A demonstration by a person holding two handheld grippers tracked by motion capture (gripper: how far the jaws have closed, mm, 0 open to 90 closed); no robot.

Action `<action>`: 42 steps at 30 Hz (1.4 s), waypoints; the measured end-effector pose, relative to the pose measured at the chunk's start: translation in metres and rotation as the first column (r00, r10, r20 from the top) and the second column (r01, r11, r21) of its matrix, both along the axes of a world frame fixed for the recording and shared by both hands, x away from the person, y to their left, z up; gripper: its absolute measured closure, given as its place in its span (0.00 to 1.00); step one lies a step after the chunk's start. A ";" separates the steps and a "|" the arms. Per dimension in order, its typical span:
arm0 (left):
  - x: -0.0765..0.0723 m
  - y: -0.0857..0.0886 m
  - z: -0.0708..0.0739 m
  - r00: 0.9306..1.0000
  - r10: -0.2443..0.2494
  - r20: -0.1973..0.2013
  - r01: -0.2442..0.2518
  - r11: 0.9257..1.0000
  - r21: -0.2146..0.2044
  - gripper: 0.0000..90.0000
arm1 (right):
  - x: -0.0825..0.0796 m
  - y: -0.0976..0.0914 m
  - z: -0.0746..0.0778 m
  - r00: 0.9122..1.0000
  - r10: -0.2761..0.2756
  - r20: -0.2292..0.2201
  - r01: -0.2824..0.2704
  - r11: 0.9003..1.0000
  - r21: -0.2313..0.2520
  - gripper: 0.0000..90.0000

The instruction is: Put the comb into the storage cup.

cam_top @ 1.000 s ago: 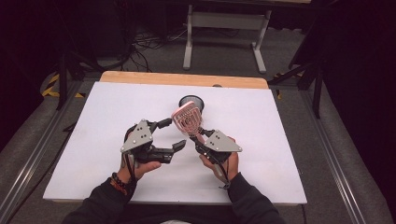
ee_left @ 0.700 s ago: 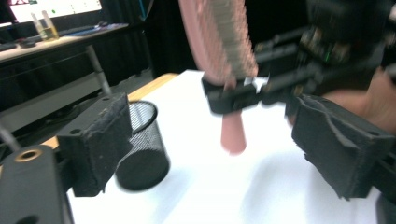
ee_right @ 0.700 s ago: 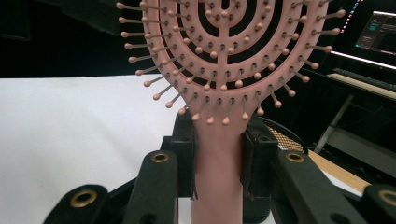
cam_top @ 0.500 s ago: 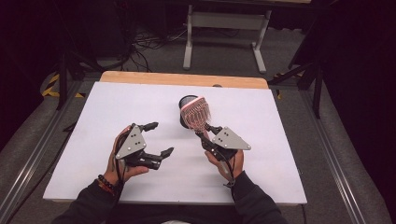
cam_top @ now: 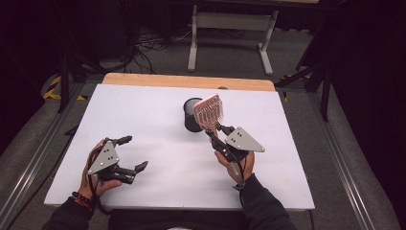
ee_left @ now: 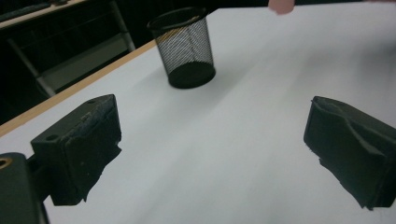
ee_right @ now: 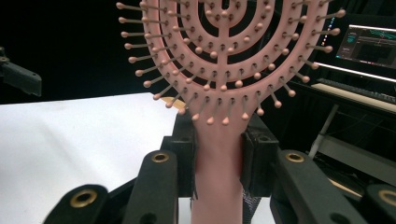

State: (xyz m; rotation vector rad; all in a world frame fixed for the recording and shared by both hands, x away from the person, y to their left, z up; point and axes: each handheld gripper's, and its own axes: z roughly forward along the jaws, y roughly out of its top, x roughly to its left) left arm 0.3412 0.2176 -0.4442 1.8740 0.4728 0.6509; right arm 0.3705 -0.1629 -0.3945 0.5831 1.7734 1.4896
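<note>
A pink hairbrush with knobbed bristles stands upright and slightly tilted, its head next to a black mesh cup at the table's middle back. My right gripper is shut on the brush's handle; in the right gripper view the pads press the handle from both sides below the head. My left gripper hovers low over the near left of the table; its jaws have just been opening and now stand open with nothing between them. The mesh cup stands upright ahead of it.
The white tabletop has a wooden strip along its far edge. A metal stand and cables are on the floor beyond. A lit monitor shows off to the side.
My left gripper has pulled away from the brush, moving left and down toward the near left of the table, with its jaws spreading. The right gripper has kept the brush near the cup.
</note>
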 end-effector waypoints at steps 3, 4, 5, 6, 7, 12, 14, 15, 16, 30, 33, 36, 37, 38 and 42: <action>-0.003 0.009 -0.006 1.000 0.007 -0.013 -0.007 1.000 0.013 0.06 | 0.001 0.000 0.000 1.000 0.001 -0.003 -0.001 1.000 0.000 0.78; -0.004 0.011 -0.008 1.000 0.008 -0.018 -0.007 1.000 0.014 0.06 | 0.001 0.000 0.000 1.000 -0.001 -0.001 0.001 1.000 -0.001 0.78; -0.004 0.011 -0.008 1.000 0.008 -0.018 -0.007 1.000 0.014 0.06 | 0.001 0.000 0.000 1.000 -0.001 -0.001 0.001 1.000 -0.001 0.78; -0.005 0.014 -0.011 1.000 0.009 -0.023 -0.009 1.000 0.012 0.06 | 0.001 0.000 0.000 1.000 -0.002 0.000 0.002 1.000 0.001 0.78; -0.006 0.015 -0.014 0.999 0.009 -0.033 -0.008 1.000 0.011 0.06 | 0.001 0.000 -0.001 1.000 -0.001 0.001 0.001 1.000 0.001 0.78; -0.008 0.019 -0.022 0.999 0.022 -0.038 -0.021 0.999 0.027 0.06 | 0.003 0.001 -0.001 1.000 0.003 -0.003 -0.003 1.000 0.006 0.78; -0.008 0.020 -0.022 0.999 0.029 -0.043 -0.029 1.000 0.008 0.06 | 0.003 0.004 -0.001 1.000 0.004 -0.001 -0.004 1.000 0.014 0.78; -0.007 0.021 -0.023 0.998 0.031 -0.046 -0.031 0.999 0.008 0.06 | 0.004 0.004 0.000 1.000 0.006 0.000 -0.006 1.000 0.018 0.78; -0.007 0.021 -0.023 0.998 0.036 -0.045 -0.035 0.999 0.014 0.06 | 0.005 0.004 0.000 1.000 0.007 0.000 -0.007 1.000 0.023 0.78; -0.003 0.021 -0.025 0.998 0.037 -0.056 -0.036 0.999 0.007 0.06 | 0.018 0.007 0.001 1.000 0.021 -0.021 -0.020 0.998 0.064 0.78; -0.004 0.021 -0.025 0.998 0.038 -0.053 -0.038 0.999 0.006 0.06 | 0.021 0.007 0.002 1.000 0.018 -0.014 -0.017 0.998 0.068 0.78; -0.005 0.021 -0.025 0.998 0.039 -0.052 -0.038 0.999 0.004 0.06 | 0.025 0.006 0.004 1.000 0.017 -0.021 -0.015 0.996 0.088 0.78; -0.005 0.021 -0.025 0.998 0.040 -0.053 -0.040 0.999 0.004 0.06 | 0.026 0.006 0.004 1.000 0.016 -0.018 -0.014 0.996 0.090 0.78; -0.006 0.021 -0.025 0.998 0.042 -0.052 -0.042 0.999 0.006 0.06 | 0.026 0.006 0.005 1.000 0.015 -0.021 -0.013 0.995 0.096 0.78; -0.007 0.020 -0.025 0.998 0.042 -0.054 -0.041 0.999 0.013 0.06 | 0.029 0.005 0.007 1.000 0.009 -0.023 -0.007 0.995 0.097 0.78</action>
